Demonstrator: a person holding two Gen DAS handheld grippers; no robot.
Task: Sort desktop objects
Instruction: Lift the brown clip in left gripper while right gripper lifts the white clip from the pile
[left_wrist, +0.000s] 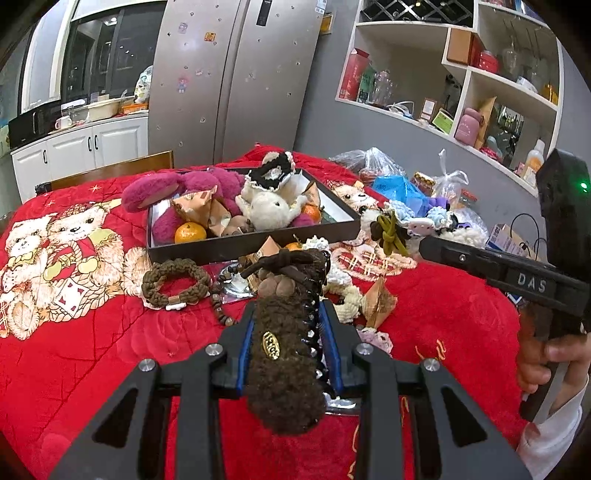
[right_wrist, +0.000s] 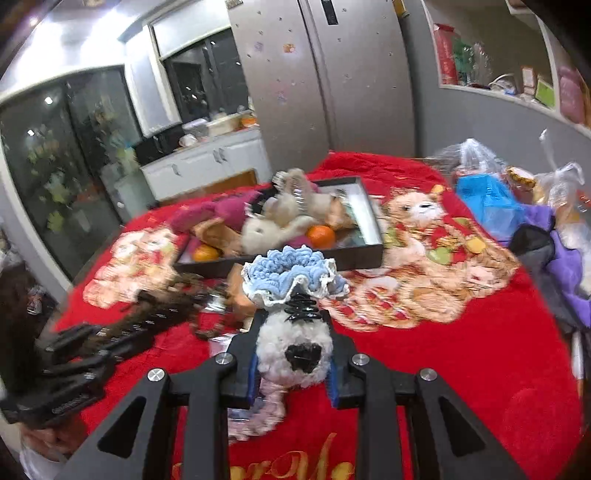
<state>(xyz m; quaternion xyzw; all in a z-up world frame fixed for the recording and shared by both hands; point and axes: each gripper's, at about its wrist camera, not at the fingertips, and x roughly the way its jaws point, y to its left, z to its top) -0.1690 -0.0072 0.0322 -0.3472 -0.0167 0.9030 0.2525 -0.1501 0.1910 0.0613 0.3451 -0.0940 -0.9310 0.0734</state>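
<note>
My left gripper is shut on a brown fuzzy hair claw clip and holds it above the red blanket. My right gripper is shut on a white fuzzy claw clip with black teeth, with a blue and white crocheted scrunchie at its tip. In the left wrist view the right gripper shows from the side at right, carrying fluffy white and blue items. The left gripper shows at the left of the right wrist view. A dark tray holds plush toys, oranges and paper wraps.
A brown braided bracelet, a bead string, paper-wrapped parcels and a white crocheted piece lie in front of the tray. Plastic bags crowd the far right. A fridge and shelves stand behind the table.
</note>
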